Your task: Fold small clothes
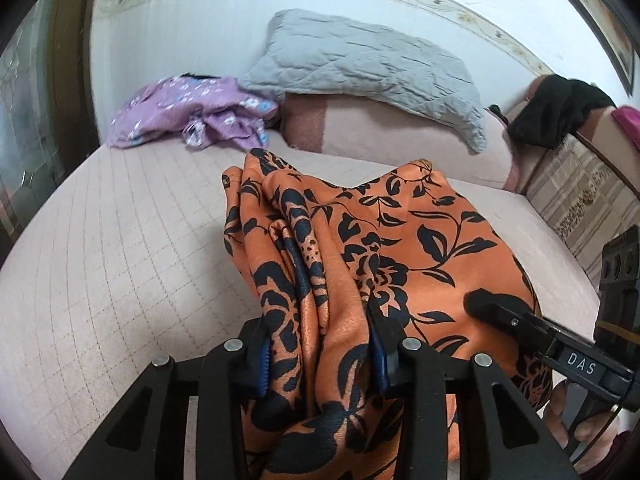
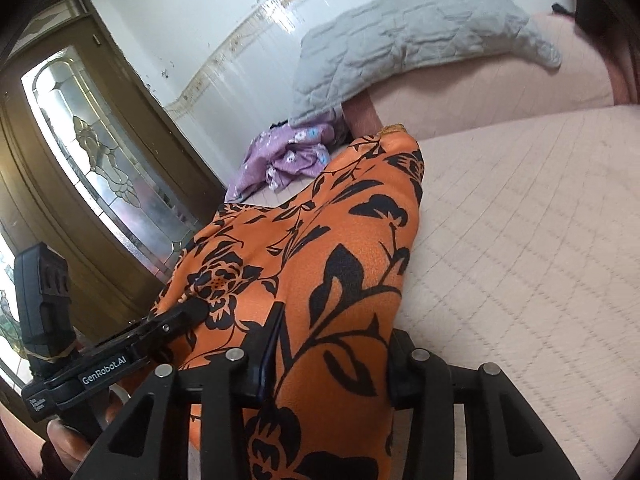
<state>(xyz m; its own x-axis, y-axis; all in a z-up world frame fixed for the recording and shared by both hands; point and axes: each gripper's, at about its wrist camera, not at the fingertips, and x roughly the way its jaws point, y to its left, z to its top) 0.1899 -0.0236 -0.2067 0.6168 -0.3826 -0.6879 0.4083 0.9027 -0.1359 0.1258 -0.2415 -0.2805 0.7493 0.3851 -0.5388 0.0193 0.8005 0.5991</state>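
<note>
An orange garment with a black flower print (image 1: 400, 240) hangs bunched over the pink quilted bed (image 1: 120, 260). My left gripper (image 1: 320, 320) is shut on a thick fold of it, cloth filling the gap between the blue pads. My right gripper (image 2: 332, 344) is shut on the same garment (image 2: 340, 248), which drapes over and between its fingers. Each gripper shows in the other's view: the right one (image 1: 480, 304) touches the cloth at right, the left one (image 2: 192, 312) at left. A purple flowered garment (image 1: 192, 116) lies crumpled at the bed's far side.
A grey quilted pillow (image 1: 368, 68) leans on a pink bolster (image 1: 380, 128) at the wall. Black clothing (image 1: 556, 112) lies on the bed's right end. A brown door with leaded glass (image 2: 100, 168) stands beside the bed.
</note>
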